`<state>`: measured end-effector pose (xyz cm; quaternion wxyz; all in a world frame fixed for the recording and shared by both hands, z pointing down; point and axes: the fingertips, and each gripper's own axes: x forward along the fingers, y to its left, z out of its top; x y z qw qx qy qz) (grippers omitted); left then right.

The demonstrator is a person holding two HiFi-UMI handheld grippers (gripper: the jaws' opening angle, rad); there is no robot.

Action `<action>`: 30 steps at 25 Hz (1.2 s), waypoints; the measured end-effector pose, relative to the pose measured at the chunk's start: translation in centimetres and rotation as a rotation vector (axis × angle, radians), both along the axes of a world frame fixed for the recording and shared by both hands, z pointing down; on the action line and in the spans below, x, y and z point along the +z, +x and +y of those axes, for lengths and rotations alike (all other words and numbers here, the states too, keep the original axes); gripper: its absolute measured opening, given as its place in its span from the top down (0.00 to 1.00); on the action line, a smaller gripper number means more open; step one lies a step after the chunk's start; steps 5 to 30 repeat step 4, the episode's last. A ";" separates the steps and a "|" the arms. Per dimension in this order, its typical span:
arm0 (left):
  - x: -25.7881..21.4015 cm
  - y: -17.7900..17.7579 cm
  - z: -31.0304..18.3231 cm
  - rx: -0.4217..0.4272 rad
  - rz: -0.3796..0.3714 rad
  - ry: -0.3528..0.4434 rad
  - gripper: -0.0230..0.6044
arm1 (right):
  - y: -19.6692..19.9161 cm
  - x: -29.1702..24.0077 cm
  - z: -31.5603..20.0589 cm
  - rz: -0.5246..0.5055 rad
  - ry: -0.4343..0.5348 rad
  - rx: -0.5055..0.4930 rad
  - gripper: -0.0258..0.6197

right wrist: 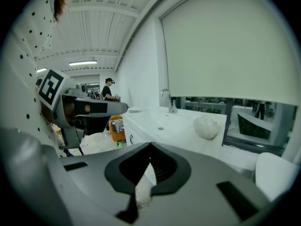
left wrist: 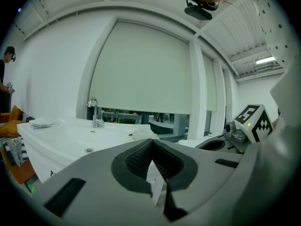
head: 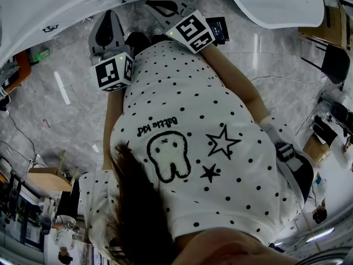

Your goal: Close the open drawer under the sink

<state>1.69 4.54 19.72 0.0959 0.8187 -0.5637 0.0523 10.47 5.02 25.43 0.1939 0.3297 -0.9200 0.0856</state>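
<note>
The white sink counter [left wrist: 61, 135] with its chrome faucet [left wrist: 95, 113] stands ahead of both grippers, and its cabinet front [right wrist: 136, 142] carries a small dark handle. From here I cannot tell whether a drawer stands open. My left gripper [left wrist: 151, 143] is shut with nothing between its pads. My right gripper [right wrist: 149, 148] is also shut and empty. In the head view both grippers are held in front of the person's chest, left gripper [head: 111, 15] and right gripper [head: 150, 3], pointing toward the counter edge [head: 60, 4], apart from it.
A crumpled white lump [right wrist: 206, 126] lies on the counter beside the basin. An orange object [right wrist: 116, 125] sits on the floor by the cabinet. A person [right wrist: 109, 89] stands far behind. A white tub [head: 276, 1] is at the upper right over the grey marbled floor [head: 66, 109].
</note>
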 end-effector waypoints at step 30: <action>-0.1 0.3 -0.2 0.002 -0.002 -0.003 0.96 | 0.3 -0.2 -0.2 -0.002 -0.002 0.002 0.94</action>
